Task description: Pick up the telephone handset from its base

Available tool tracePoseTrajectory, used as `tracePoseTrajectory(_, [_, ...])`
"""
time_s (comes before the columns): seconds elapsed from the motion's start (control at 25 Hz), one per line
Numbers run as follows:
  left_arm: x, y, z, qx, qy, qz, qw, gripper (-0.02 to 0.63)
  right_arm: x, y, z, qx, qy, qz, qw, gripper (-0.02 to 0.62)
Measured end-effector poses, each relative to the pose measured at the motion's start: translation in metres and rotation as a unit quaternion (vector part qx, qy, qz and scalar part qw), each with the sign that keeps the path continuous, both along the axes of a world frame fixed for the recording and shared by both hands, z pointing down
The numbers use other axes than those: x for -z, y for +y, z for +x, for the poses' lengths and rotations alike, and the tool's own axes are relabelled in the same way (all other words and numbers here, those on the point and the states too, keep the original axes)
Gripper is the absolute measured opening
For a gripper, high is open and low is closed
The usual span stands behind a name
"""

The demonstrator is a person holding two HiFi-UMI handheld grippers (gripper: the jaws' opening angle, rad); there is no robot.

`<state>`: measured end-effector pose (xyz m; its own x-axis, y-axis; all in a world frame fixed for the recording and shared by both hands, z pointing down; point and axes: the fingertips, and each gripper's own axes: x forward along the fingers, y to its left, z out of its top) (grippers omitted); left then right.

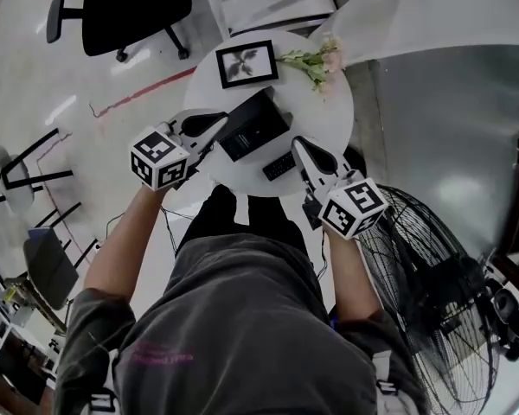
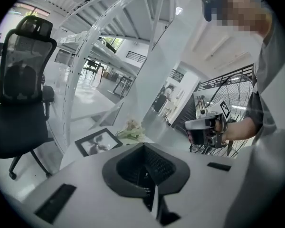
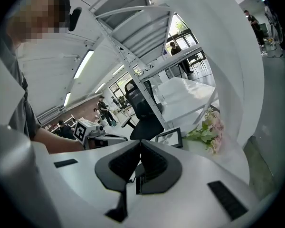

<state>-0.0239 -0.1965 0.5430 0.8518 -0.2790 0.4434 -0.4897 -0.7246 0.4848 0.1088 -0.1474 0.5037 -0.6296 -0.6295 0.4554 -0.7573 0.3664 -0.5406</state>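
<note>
The black telephone lies on a small round white table, its handset resting on the base. A small flat black piece lies just in front of it. My left gripper hangs at the telephone's left edge, jaws shut and empty, not touching it. My right gripper hovers right of the small black piece, jaws together with nothing between them. In the left gripper view the shut jaws hide most of the telephone. The right gripper view's jaws hide it too.
A framed picture and a spray of pale flowers lie at the table's far side. A black office chair stands beyond on the left. A large floor fan stands close on the right.
</note>
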Motion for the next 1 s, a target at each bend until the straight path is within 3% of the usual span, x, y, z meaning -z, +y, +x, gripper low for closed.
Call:
tracePoseTrajectory(0.4, [-0.059, -0.007, 0.009, -0.046, -0.038, -0.026, 0.9979, 0.018, -0.034, -0.001, 0.001, 0.002, -0.003, -0.033, 0.999, 0.021])
tracePoseTrajectory(0.68, [-0.088, -0.013, 0.022, -0.086, -0.062, -0.031, 0.9939, 0.087, -0.049, 0.004, 0.01, -0.004, 0.002, -0.051, 0.999, 0.021])
tracePoseTrajectory(1.0, [-0.114, -0.009, 0.036, -0.15, -0.059, -0.07, 0.9845, 0.17, -0.062, 0.013, 0.016, -0.009, 0.003, -0.068, 0.998, 0.021])
